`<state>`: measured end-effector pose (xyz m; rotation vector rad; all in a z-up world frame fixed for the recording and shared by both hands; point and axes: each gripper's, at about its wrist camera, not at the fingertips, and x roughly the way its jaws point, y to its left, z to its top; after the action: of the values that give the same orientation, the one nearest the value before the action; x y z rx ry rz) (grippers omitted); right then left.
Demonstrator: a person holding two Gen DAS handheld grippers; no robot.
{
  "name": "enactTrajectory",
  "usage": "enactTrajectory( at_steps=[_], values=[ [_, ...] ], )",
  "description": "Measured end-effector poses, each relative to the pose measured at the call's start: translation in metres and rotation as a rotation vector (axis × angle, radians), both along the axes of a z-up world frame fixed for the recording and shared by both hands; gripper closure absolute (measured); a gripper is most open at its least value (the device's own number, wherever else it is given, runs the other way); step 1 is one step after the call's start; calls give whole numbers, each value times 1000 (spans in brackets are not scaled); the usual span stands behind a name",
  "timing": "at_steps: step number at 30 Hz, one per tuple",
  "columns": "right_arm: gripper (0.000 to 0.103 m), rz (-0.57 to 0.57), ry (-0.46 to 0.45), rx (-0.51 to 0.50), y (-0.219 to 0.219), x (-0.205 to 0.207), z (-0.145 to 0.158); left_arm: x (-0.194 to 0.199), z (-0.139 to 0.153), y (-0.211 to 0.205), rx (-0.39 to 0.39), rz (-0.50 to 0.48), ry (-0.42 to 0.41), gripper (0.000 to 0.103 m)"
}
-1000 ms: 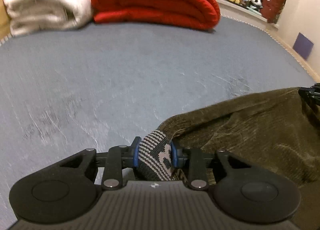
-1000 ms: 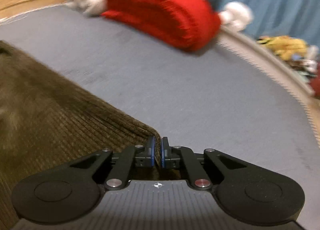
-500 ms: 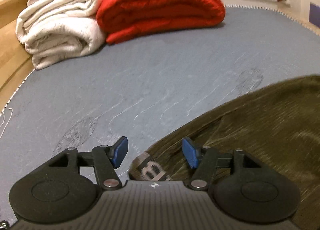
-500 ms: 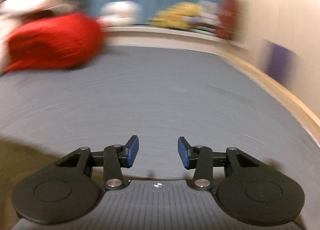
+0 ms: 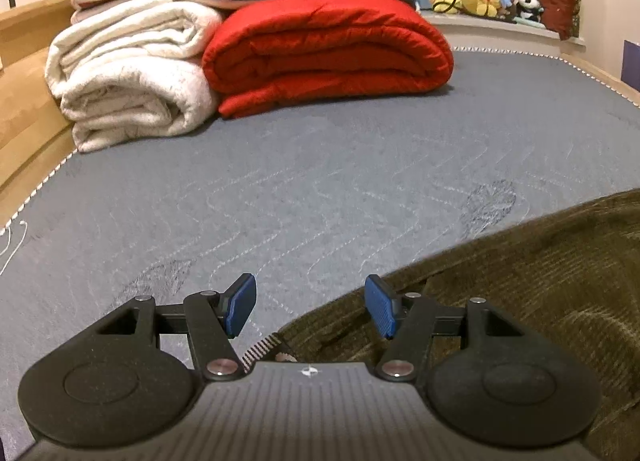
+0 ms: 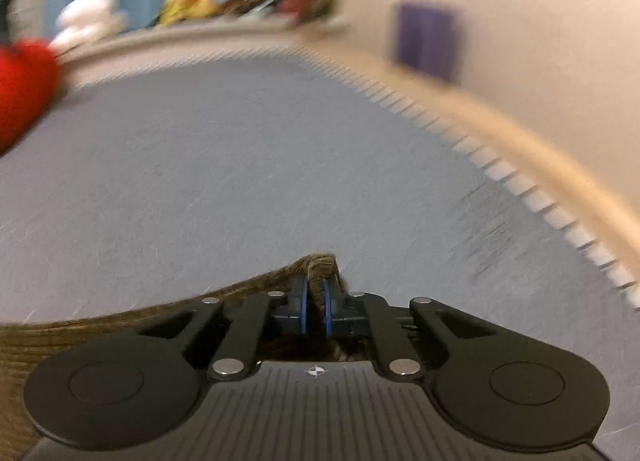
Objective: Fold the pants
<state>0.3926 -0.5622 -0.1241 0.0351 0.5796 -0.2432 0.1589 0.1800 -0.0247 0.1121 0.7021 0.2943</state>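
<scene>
Both wrist views low, close over mattress, shared.

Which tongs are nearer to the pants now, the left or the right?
Right. The right tongs are shut on the pants; the left tongs hang open just above the pants' edge.

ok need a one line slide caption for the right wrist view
Right gripper pinching an edge of the brown corduroy pants over the grey mattress, background blurred.
</scene>
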Motion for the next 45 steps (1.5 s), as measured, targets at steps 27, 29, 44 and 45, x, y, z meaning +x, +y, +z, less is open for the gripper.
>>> enactTrajectory(
  at_steps=[27, 29, 44, 45],
  values=[
    [66, -200, 40, 68, -29, -172, 81, -51, -38, -13, -107, -387, 439, 40],
    [64, -85, -31, 39, 8, -191, 118, -62, -22, -1, -139, -361, 373, 40],
    [32, 474, -329, 201, 229, -380, 270, -150, 22, 12, -307, -194, 262, 21],
    [30, 486, -327, 221, 237, -389, 270, -156, 16, 15, -308, -189, 270, 20]
  ],
)
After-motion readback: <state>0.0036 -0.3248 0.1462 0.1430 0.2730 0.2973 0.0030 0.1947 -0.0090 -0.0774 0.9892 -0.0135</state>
